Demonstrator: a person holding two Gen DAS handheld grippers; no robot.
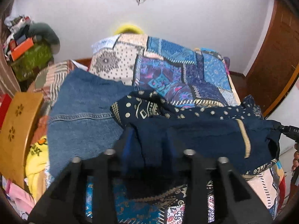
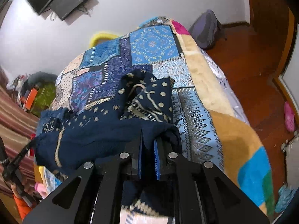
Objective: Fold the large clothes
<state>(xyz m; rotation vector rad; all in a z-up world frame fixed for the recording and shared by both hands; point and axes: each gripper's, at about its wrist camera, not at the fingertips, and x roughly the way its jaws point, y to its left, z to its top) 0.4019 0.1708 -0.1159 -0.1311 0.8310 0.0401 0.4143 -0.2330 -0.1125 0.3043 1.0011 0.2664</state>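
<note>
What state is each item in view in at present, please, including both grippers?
Navy patterned garment: bunched, draped over both grippers above the bed.
Left gripper: open, cloth lying loosely between its fingers.
Right gripper: shut on the navy patterned garment.
Denim garment: spread flat on the bed.
Patchwork bedspread: laid out.

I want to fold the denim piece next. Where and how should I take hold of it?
Probably by the stitched hem edge of the denim piece, coming from the near side: that seam is firm and straight and lies flat and uncovered on the bed, left of the navy patterned garment.
</note>
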